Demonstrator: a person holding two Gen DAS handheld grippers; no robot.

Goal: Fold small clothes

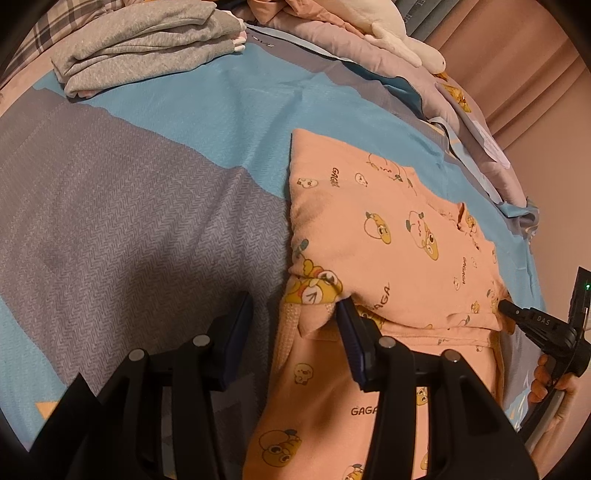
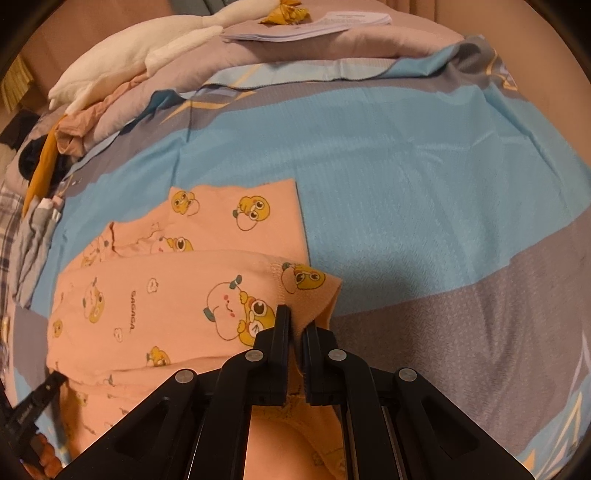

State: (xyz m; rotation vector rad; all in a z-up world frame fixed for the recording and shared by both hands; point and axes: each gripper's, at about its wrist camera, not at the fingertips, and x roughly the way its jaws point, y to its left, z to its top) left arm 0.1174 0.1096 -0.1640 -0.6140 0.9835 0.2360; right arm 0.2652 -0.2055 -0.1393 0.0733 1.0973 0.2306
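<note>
A small peach garment (image 1: 391, 243) printed with yellow cartoon ducks lies partly folded on the bed; it also shows in the right wrist view (image 2: 166, 295). My left gripper (image 1: 291, 325) is open, its right finger (image 1: 351, 332) touching the garment's near folded corner, its left finger over bare sheet. My right gripper (image 2: 295, 332) is shut on the garment's cuffed corner (image 2: 317, 284) and holds it slightly lifted. In the left wrist view the right gripper (image 1: 506, 306) pinches the fold's right edge. In the right wrist view the left gripper's tip (image 2: 51, 380) shows at the lower left.
The bed sheet (image 1: 166, 147) is blue and grey. Folded grey clothes (image 1: 147, 40) are stacked at the far left. A white plush toy (image 1: 399, 40) and pink bedding lie at the back. Papers (image 2: 314, 26) rest on a pillow.
</note>
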